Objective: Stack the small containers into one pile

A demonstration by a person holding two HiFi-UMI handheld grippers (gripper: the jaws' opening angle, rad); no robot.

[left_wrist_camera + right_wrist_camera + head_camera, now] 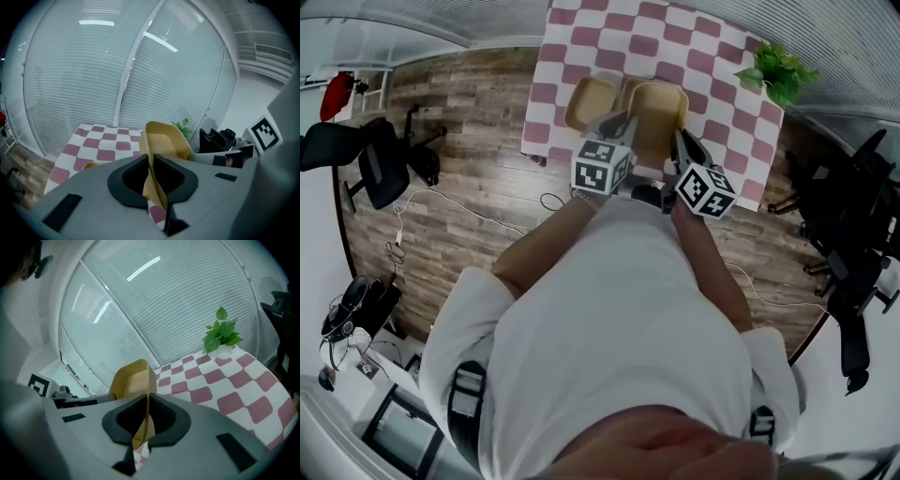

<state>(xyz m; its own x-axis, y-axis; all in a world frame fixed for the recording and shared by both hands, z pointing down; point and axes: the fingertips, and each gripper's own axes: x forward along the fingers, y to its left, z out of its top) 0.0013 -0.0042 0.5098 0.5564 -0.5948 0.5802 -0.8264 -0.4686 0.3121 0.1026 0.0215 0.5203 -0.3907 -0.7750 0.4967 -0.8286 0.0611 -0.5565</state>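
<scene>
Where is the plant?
In the head view, the plant stands at the checkered table's far right corner, beyond the yellow container clamped by the left gripper and right gripper.

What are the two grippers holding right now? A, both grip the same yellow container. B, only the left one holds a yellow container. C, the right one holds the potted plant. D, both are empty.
A: the left gripper and the right gripper each have their fingers shut on a wall of the one yellow container, and each gripper view shows the other gripper across it.
</scene>
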